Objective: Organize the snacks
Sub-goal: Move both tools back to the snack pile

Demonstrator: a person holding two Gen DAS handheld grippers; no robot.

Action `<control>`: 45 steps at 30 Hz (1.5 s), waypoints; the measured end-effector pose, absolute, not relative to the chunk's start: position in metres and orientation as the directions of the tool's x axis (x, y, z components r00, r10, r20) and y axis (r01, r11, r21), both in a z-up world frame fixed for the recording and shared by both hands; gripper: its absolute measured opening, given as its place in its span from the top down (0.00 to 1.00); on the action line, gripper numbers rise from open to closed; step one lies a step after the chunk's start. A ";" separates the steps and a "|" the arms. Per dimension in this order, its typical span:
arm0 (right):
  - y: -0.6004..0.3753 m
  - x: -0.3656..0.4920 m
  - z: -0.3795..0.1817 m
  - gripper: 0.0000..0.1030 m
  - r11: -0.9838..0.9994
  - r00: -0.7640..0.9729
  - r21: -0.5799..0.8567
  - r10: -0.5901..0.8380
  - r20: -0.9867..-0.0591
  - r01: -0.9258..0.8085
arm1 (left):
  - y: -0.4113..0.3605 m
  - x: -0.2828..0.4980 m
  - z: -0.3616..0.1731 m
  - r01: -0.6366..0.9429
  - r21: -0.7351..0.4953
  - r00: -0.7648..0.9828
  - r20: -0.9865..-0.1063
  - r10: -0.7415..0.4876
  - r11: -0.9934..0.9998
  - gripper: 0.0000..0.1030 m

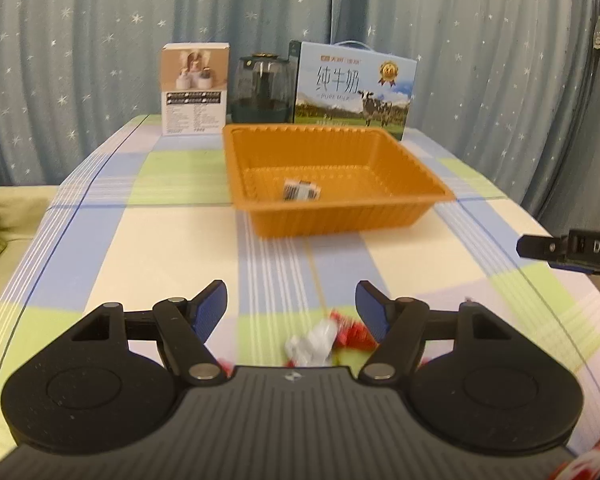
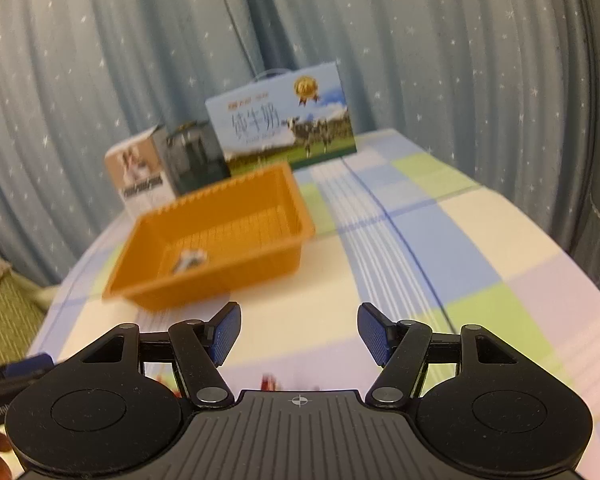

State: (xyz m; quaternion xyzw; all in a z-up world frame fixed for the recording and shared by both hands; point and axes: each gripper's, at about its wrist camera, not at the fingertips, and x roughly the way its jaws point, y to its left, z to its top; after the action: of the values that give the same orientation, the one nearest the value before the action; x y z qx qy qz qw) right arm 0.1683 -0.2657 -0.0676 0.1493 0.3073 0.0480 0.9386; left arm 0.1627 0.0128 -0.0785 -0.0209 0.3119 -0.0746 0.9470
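An orange plastic basket (image 1: 380, 216) stands mid-table with one small wrapped snack (image 1: 300, 190) lying in it; the right wrist view also shows the basket (image 2: 236, 276) and that snack (image 2: 188, 261). My left gripper (image 1: 291, 308) hovers open over the near table, nothing between its blue pads. Just under and behind its fingers lie a white wrapped snack (image 1: 312, 342) and a red wrapped snack (image 1: 352, 332). My right gripper (image 2: 298, 332) is open and empty too, with a red snack (image 2: 269, 382) barely showing below it. The right gripper's finger (image 1: 572, 250) enters the left wrist view at the right edge.
At the table's far edge stand a beige product box (image 1: 195, 88), a dark glass jar (image 1: 262, 88) and a blue pure-milk carton (image 1: 354, 88). Starred blue curtains hang behind. A checked cloth (image 1: 140, 240) covers the table; a green cushion (image 2: 4, 320) lies to the left.
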 end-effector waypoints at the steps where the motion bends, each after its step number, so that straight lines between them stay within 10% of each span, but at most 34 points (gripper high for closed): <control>1: -0.264 0.163 -0.071 0.37 0.951 0.799 0.308 0.182 -0.572 0.004 | 0.015 0.158 -0.080 0.130 -0.084 0.792 -0.591 -0.154 0.988 0.34; 30: -0.216 0.138 -0.104 0.37 0.961 0.711 0.253 0.252 -0.656 -0.107 | 0.021 0.164 -0.116 0.634 0.313 0.636 -0.732 -0.247 0.707 0.40; 45: -0.180 0.138 -0.109 0.37 0.931 0.649 0.114 0.326 -0.687 -0.347 | 0.026 0.169 -0.125 0.593 0.169 0.558 -0.792 -0.250 0.787 0.78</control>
State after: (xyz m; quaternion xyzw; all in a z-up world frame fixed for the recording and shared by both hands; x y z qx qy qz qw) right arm 0.1376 -0.1798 -0.1092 -0.0139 0.3755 0.1851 0.9080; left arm 0.1692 0.0259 -0.1252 0.2141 0.4009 -0.2460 0.8561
